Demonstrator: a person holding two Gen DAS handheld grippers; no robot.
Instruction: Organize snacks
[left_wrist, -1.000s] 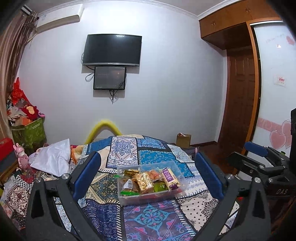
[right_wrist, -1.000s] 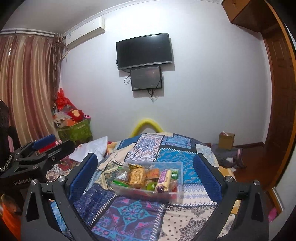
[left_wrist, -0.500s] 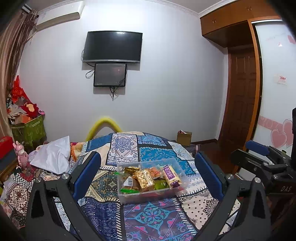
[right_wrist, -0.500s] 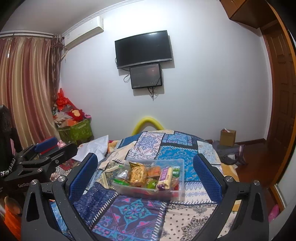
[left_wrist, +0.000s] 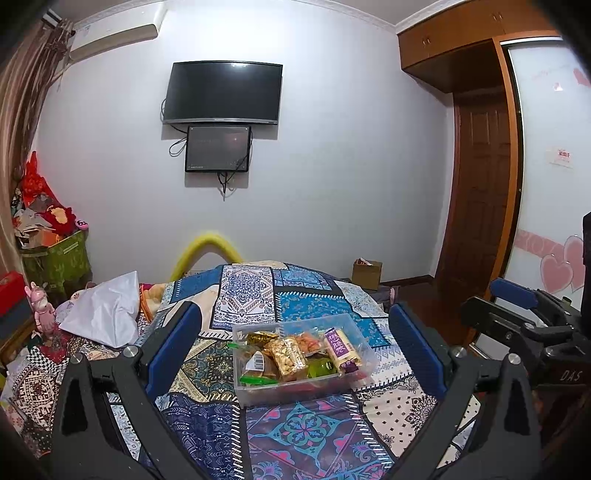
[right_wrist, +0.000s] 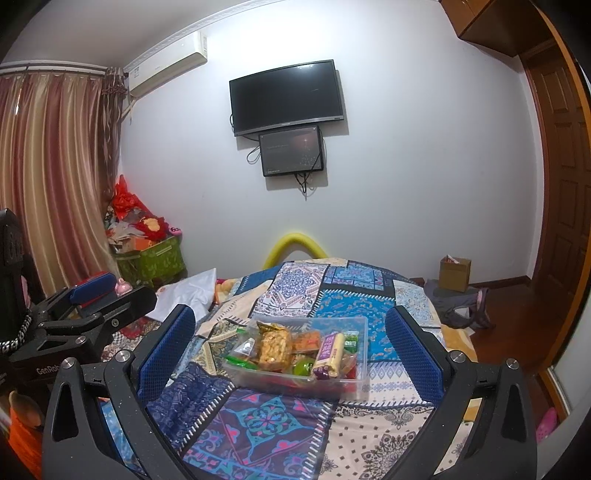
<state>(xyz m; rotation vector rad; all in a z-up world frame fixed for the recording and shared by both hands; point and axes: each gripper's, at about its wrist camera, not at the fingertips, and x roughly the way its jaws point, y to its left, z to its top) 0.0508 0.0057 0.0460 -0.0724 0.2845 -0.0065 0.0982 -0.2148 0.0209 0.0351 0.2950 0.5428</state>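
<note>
A clear plastic box (left_wrist: 364, 373) (right_wrist: 360, 325) sits on the patterned bedspread, packed with several snacks: a purple-and-cream bar (left_wrist: 340, 349) (right_wrist: 328, 352), a bag of yellow puffs (left_wrist: 288, 356) (right_wrist: 273, 347), a green round sweet (left_wrist: 321, 367) (right_wrist: 302, 367) and orange packets. My left gripper (left_wrist: 293, 334) hangs open above and in front of the box, nothing between its blue pads. My right gripper (right_wrist: 290, 328) is likewise open and empty, back from the box. Each gripper shows in the other's view: the right gripper (left_wrist: 517, 306) and the left gripper (right_wrist: 92, 291).
The bedspread (left_wrist: 306, 432) covers the bed, with a white cloth (left_wrist: 107, 310) and soft toys at its left side. A green bin (right_wrist: 155, 258) of clutter stands by the curtain. A cardboard box (right_wrist: 454, 273) and clothes lie on the wooden floor at right. Two screens hang on the far wall.
Both cameras have tilted slightly upward and drawn back a little, so the box sits a bit lower in view. Both grippers stay open and empty. The snacks have not moved.
</note>
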